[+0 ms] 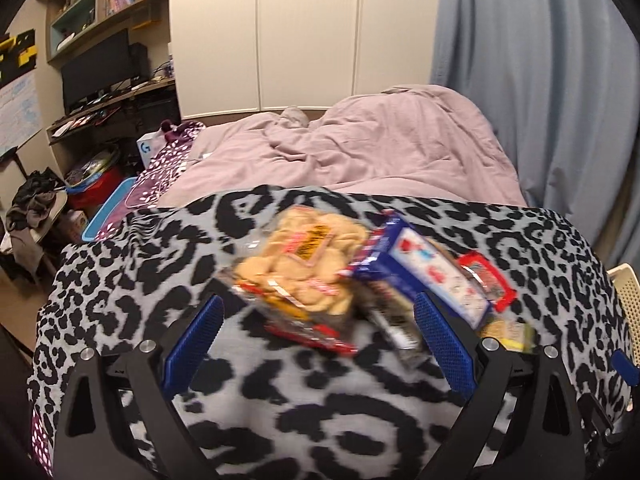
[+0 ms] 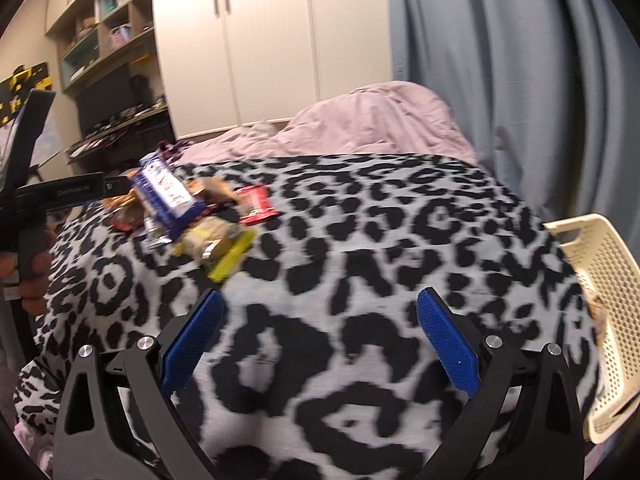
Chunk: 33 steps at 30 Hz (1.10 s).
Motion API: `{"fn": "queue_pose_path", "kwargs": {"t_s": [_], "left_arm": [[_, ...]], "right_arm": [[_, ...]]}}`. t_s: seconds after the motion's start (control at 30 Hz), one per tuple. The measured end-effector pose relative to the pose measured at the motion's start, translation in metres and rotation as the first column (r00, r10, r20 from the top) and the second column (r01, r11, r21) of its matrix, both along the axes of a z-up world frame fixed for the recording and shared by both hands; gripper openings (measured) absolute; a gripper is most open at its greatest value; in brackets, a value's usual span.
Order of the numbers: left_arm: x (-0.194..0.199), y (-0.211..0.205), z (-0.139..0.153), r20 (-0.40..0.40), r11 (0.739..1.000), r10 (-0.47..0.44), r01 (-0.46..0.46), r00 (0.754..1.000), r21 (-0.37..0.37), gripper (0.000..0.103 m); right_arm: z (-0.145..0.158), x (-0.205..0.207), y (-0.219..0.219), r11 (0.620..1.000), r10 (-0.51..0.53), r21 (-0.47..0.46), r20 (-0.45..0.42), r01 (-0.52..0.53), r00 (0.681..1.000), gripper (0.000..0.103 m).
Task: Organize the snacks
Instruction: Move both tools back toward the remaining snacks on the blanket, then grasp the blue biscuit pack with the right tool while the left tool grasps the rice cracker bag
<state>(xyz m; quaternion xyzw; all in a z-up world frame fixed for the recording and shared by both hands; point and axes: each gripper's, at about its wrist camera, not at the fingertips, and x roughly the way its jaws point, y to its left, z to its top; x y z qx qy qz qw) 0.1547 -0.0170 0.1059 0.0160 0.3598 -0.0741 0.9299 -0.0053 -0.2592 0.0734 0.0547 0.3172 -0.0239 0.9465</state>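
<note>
The left gripper [image 1: 316,328] is spread wide with nothing between its blue pads [image 1: 442,344], hovering just near the pile of snacks [image 1: 360,280]; whether the right pad touches the blue box [image 1: 420,276] is hard to tell. The right gripper [image 2: 318,334] is equally wide and holds nothing, above bare blanket. The left gripper also shows at the far left of the right wrist view, reaching toward the pile.

Everything lies on a leopard-print blanket [image 2: 360,240] spread over a bed with a pink duvet [image 1: 360,140]. Beyond stand white wardrobe doors [image 1: 304,28], a blue-grey curtain [image 1: 540,80] on the right, and a desk with a monitor [image 1: 96,66] on the left. A cream perforated basket [image 2: 600,300] sits at the blanket's right edge, well apart from the pile.

The snacks lie heaped together: a clear bag of pale biscuits [image 1: 304,260], the blue box, a red packet [image 2: 256,202] and a yellow-wrapped pack [image 2: 220,246].
</note>
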Motion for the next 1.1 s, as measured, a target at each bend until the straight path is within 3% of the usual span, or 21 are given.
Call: {"fn": "queue_pose_path", "kwargs": {"t_s": [0.33,0.7,0.93,1.1], "left_arm": [[0.008,0.021,-0.013,-0.024,1.0,0.014,-0.014,1.0,0.003,0.095],[0.01,0.04,-0.013,-0.024,1.0,0.017,-0.016,1.0,0.013,0.097],[0.012,0.054,-0.012,-0.025,1.0,0.003,-0.003,1.0,0.026,0.097],[0.015,0.057,-0.011,-0.023,0.999,-0.009,0.01,1.0,0.034,0.098]], "right_arm": [[0.012,0.036,0.036,0.985,0.168,0.037,-0.031,-0.167,0.985,0.099],[0.013,0.106,0.084,0.946,0.323,0.02,-0.094,-0.322,0.942,0.099],[0.004,0.145,0.105,0.924,0.38,0.017,-0.159,-0.382,0.911,0.099],[0.007,0.165,0.113,0.912,0.407,0.018,-0.161,-0.41,0.899,0.099]]}}
